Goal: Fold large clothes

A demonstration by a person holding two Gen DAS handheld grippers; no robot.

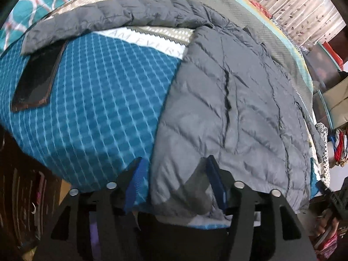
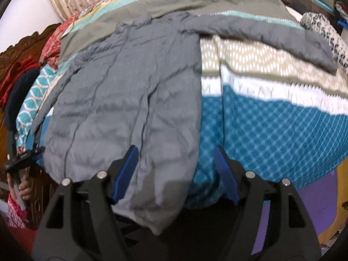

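On the bed, I see one grey quilted jacket (image 1: 235, 100) lying flat over a bedspread (image 1: 91, 108) of teal fabric crossed by a pale grid, with cream, olive and white bands farther up. At the far left of my left wrist view, a single flat dark rectangular thing (image 1: 35, 82) with a brownish edge lies on the teal cloth, just beside the end of one long sleeve (image 1: 91, 21) that stretches across the bed. The jacket is puffy, stitched in slanted channels, and its hem hangs a little over the bed's near edge. My left gripper (image 1: 174, 187) has its jaws spread wide, two blue-padded fingers straddling the left corner of that hem without pinching it.

In my right wrist view, the jacket (image 2: 130, 100) fills the left half, its other sleeve (image 2: 261, 34) reaching rightward over the cream zigzag band. My right gripper (image 2: 176, 174) likewise has its jaws spread, straddling the jacket's right hem corner and gripping nothing. A black-and-white speckled cloth (image 2: 326, 30) lies at the far right.
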